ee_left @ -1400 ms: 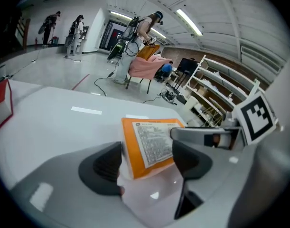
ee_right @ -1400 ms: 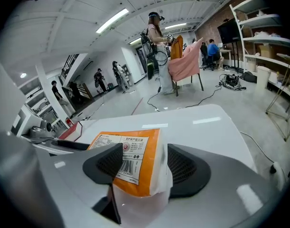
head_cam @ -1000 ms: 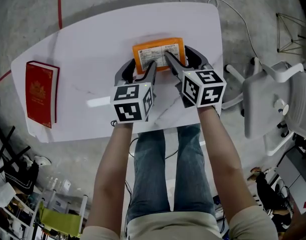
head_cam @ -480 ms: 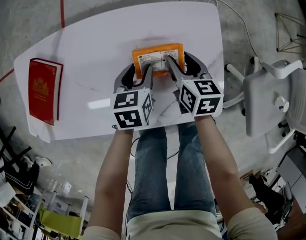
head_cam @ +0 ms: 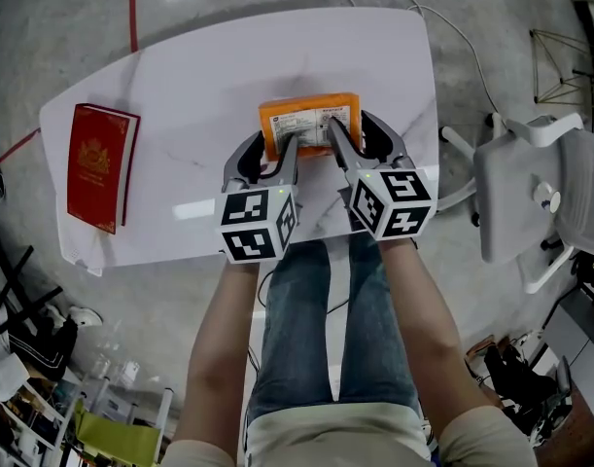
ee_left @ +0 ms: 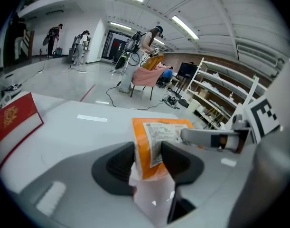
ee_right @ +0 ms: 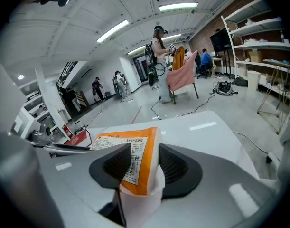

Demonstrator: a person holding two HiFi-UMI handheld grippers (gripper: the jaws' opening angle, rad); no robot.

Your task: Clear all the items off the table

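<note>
An orange packet [head_cam: 309, 123] with a white printed label is held over the white table [head_cam: 209, 76], near its front edge. My left gripper [head_cam: 267, 159] is shut on its near left corner, and my right gripper [head_cam: 355, 144] on its near right corner. Both pairs of jaws have just been closing on it. In the left gripper view the packet [ee_left: 156, 141] is pinched between the dark pads of the left gripper [ee_left: 148, 158]. The right gripper view shows the packet [ee_right: 130, 160] squeezed the same way in the right gripper [ee_right: 144, 167]. A red book [head_cam: 102, 166] lies flat at the table's left end.
A white chair [head_cam: 530, 193] stands just right of the table. Cables run over the grey floor beyond the far edge. My legs are below the table's front edge. People stand far off in the hall.
Both grippers have closed tighter on the packet's near corners. They have risen and drawn back toward me with it. The red book lies where it was.
</note>
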